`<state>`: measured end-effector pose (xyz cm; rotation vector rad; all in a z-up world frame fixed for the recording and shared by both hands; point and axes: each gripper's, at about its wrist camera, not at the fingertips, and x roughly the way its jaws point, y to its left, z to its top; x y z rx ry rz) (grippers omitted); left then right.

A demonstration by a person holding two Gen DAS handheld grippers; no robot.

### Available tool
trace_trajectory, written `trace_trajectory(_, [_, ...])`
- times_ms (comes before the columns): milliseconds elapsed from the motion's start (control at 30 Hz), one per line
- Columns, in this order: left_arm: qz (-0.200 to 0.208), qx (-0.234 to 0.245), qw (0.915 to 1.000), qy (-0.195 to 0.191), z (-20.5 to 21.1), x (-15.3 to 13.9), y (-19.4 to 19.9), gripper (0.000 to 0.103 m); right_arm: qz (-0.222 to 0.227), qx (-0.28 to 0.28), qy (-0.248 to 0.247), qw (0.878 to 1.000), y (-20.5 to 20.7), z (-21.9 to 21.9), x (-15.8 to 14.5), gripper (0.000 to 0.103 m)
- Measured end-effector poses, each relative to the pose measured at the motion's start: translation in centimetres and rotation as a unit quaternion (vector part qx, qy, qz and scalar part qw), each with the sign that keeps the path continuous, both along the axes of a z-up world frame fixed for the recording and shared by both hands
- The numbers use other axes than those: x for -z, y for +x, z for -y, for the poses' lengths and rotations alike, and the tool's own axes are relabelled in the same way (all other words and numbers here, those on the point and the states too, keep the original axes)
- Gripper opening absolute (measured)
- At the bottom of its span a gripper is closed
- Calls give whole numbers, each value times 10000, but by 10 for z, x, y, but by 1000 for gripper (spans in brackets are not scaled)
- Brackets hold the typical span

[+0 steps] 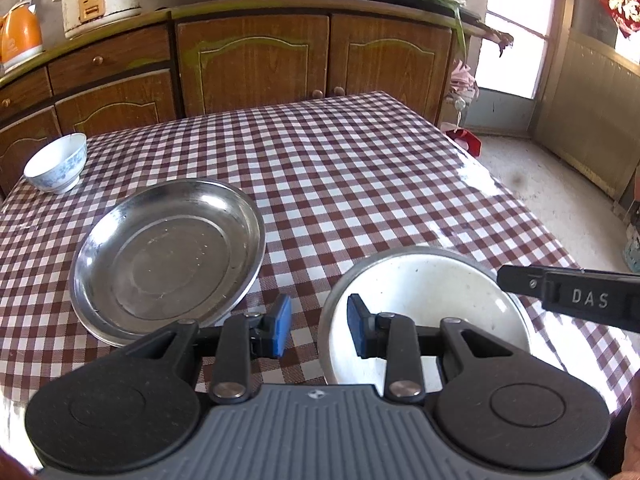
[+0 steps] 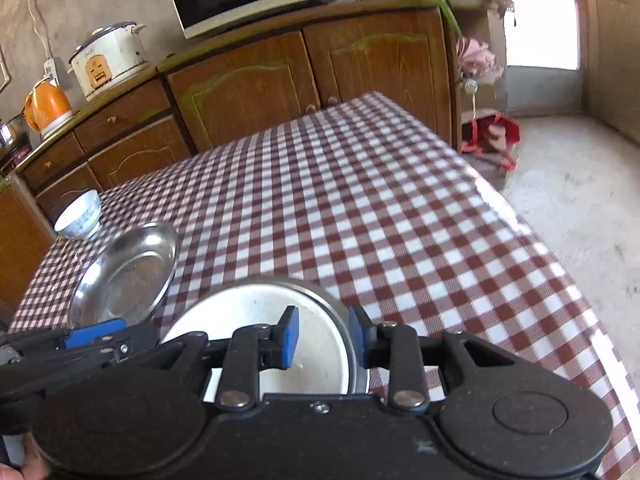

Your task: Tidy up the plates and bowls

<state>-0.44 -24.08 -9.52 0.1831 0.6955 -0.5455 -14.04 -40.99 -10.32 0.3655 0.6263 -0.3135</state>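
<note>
Nothing is looking stacked yet: the steel plate, the white enamel bowl and the small blue-patterned bowl are all sitting apart on the checked tabletop. The left hand-held gripper is hovering narrow and empty, straddling the enamel bowl's left rim. The right hand-held gripper is bracketing its right rim, jaws slightly parted, not pressing.

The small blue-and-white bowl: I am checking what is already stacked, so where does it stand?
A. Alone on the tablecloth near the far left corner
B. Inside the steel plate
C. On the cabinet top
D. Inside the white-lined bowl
A: the small blue-and-white bowl stands by itself on the checked tablecloth, beyond the steel plate and apart from it.
</note>
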Motion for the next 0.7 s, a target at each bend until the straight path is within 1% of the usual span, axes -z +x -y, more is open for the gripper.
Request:
trace_trajectory(100, [-4,-63,9999,-82,-5,-5,1,33,91,-70,-116,9999,2,-8,-8,37])
trace_trajectory(200, [35,-170,9998,-133,-12,-12,2,33,165,-135,-275,9994,6,-18,-14,41])
trace_trajectory(367, [7,-409,9990,-196,-30,-24,9,34,280,-302,-349,9985,16,-36,-24,51])
trace_trajectory(433, [10,-518,9985,-198,-38,-29,11,38,310,-408,-363,9980,20,-44,-29,56])
trace_trajectory(500, [48,-661,9976,-218,-48,-35,13,46,362,-525,-398,9972,25,-53,-35,62])
trace_trajectory(533, [62,-712,9972,-229,-52,-37,14,47,387,-567,-423,9967,27,-56,-37,66])
trace_trajectory(600, [103,-832,9961,-256,-60,-44,16,53,435,-667,-453,9958,32,-66,-43,66])
trace_trajectory(700, [180,-1033,9941,-288,-75,-52,20,58,491,-811,-447,9945,41,-78,-53,66])
